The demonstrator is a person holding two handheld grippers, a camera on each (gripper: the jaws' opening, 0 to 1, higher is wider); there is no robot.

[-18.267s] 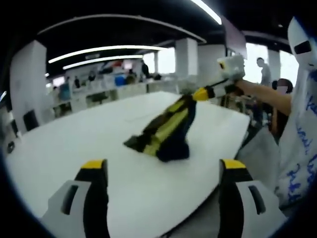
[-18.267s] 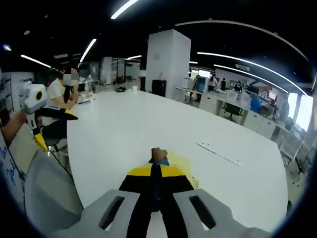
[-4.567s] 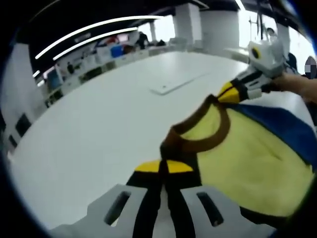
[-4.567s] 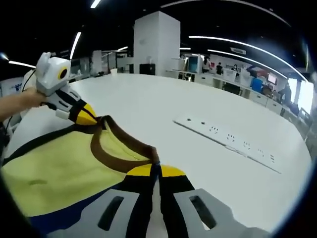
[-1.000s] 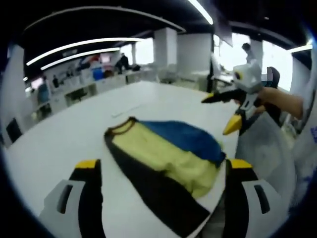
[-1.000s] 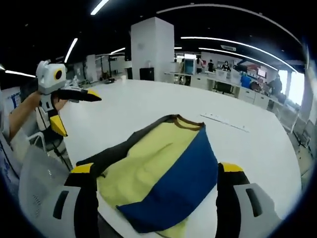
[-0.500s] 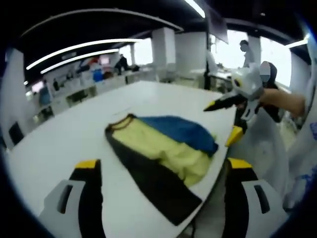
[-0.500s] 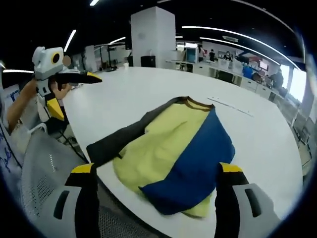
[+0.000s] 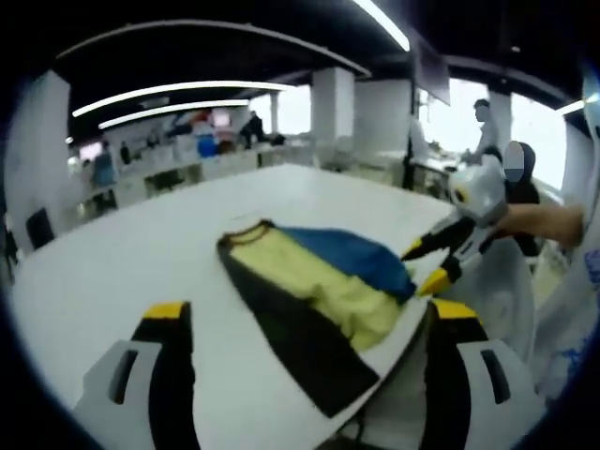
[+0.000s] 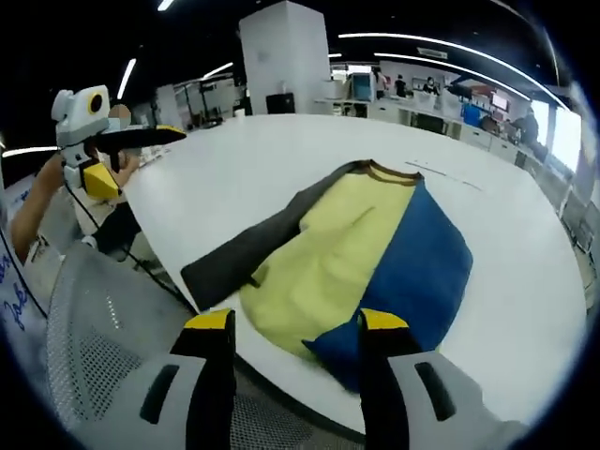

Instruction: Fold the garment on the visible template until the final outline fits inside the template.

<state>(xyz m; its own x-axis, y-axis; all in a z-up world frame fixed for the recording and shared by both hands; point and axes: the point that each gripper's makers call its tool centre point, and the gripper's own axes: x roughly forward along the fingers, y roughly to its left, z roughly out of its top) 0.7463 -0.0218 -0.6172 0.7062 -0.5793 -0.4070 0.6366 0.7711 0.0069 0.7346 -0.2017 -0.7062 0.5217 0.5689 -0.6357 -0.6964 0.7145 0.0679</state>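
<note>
Left gripper view: the left tongs [image 9: 305, 314] stand wide apart and empty above the white bench [image 9: 112, 262]; a yellow, blue and dark brown garment [image 9: 309, 281] lies flat near the bench edge, the right tongs [image 9: 427, 265] parted beside it. Right gripper view: the right tongs [image 10: 295, 323] hover parted, empty, over the garment's [image 10: 356, 244] near hem; the left tongs [image 10: 127, 155] gape beyond the bench [image 10: 244, 159].

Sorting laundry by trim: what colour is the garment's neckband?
Brown, on the neckband of the yellow, blue and dark garment; clearest in the right gripper view.
</note>
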